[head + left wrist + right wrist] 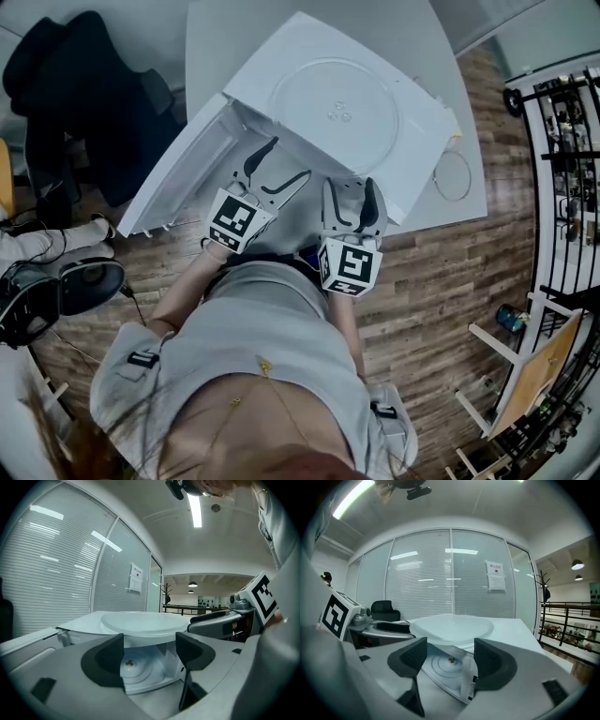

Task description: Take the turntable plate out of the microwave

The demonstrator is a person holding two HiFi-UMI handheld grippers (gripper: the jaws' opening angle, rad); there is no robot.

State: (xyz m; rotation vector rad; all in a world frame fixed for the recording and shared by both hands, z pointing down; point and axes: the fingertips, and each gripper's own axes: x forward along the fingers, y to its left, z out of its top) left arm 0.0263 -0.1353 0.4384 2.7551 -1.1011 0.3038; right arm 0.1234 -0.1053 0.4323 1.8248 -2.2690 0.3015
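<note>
The microwave (417,131) stood on a white table (225,37) with its door (173,183) swung open, on the outer side of the left gripper (292,157); the person stood in front of it and held both tools just before the open cavity. The left gripper had its two dark jaws apart and nothing was between them; in the left gripper view one looked between the jaws into the white cavity, where only a small hub (129,664) was seen on the floor. The right gripper (352,200) was close beside the left one, on its inner side, at about the same height but not touching it; its jaws were also spread and they held nothing; in the right gripper view the same cavity floor with its round ridges was seen between them. The turntable plate (333,103) was not inside; it lay flat on the top of the microwave, beyond and above the tips of both grippers, and neither gripper touched it; from each gripper's camera its clear rim was seen just over the jaws, a little past the front edge of the top. Farther from the right gripper, on its outer side, a thin ring (453,175) lay on the table beside the microwave; a black chair (84,94) stood well away, beyond the open door.
</note>
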